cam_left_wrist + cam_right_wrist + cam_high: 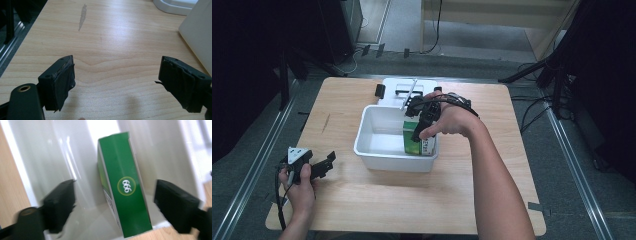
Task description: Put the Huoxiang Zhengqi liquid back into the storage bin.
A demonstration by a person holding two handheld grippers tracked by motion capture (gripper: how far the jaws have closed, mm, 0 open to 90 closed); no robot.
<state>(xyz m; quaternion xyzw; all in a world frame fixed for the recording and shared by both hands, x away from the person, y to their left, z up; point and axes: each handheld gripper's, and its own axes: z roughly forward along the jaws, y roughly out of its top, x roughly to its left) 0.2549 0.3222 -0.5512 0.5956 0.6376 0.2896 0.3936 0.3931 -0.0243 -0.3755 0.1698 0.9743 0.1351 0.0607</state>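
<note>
A green box [413,136] with a white side stands in the right end of a white tub [374,152] at the table's middle. In the right gripper view the green box [125,192] carries a round "999" mark and leans against the tub wall [42,160]. My right gripper [418,126] hovers just above the box; its jaws stand wide apart on either side of it without touching, so the right gripper [113,195] is open. My left gripper [323,164] rests low near the table's front left, and the left gripper [117,75] is open over bare wood.
A white lid or tray [407,89] with a thin rod lies behind the tub, with a small black object [380,90] at its left. The wooden table [362,200] has bare room in front and on both sides. Stand legs and cables surround the table.
</note>
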